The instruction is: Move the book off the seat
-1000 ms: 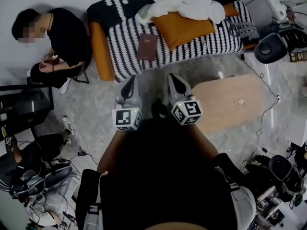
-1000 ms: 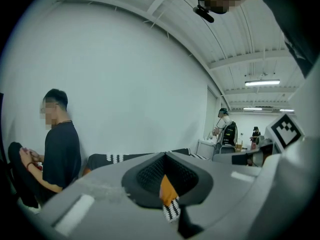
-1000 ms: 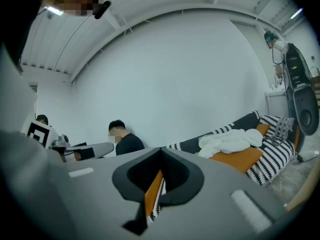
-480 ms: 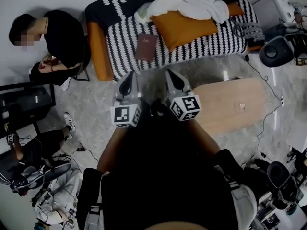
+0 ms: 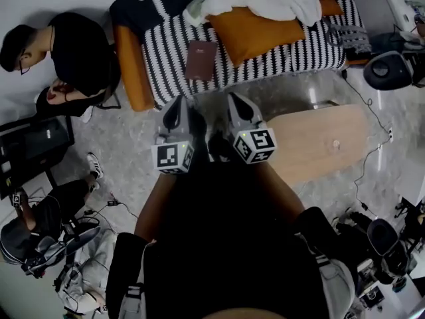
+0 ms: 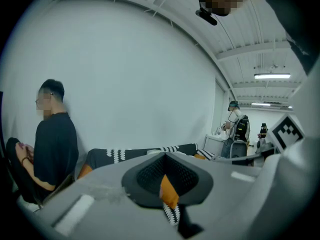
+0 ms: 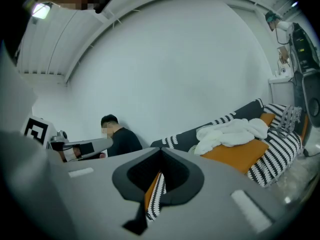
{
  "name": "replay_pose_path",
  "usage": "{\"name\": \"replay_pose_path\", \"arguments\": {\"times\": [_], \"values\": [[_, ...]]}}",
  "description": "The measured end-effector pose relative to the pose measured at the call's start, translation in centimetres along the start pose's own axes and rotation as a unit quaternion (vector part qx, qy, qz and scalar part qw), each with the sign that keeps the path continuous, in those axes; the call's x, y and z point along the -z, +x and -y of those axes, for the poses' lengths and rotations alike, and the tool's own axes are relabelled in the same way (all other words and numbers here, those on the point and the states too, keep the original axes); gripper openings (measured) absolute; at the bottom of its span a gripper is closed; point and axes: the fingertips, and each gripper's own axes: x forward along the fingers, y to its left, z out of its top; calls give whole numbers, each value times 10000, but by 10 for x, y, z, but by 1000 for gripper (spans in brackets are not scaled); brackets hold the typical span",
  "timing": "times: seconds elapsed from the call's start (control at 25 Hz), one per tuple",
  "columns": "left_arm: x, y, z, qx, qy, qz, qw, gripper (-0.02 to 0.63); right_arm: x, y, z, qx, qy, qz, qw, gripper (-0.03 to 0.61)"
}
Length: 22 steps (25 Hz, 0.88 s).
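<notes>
L gripper [image 5: 176,106]: fingers together, nothing between them; the left gripper view shows only a sliver of sofa through the slit. R gripper [image 5: 236,103]: same, fingers closed and empty. We hold both side by side, pointing at the sofa [image 5: 169,68], short of its front edge. The book [image 5: 200,60], dark red, lies flat on the striped seat just left of the orange cushion [image 5: 255,32], well apart from both grippers.

Step, as we judge it: approach, pre-grasp. Next move needs one gripper's fingers opened, a reach fwd over the seat edge, and a finger worked under the book's near edge. Soft fabric may make that awkward. Wooden bench [image 5: 319,145] at right looks a likely drop spot.
</notes>
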Motion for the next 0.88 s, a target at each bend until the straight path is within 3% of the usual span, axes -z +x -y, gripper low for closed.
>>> {"name": "replay_pose_path", "arguments": {"times": [0.4,0.88], "values": [[36,54,-43,70,-138,-432,9989,6,42,60,40,353,448,-364,9977,9],[102,119,-56,163,-378,-810,9959,6,126,113,95,512,1082,-877,9889,9]]}}
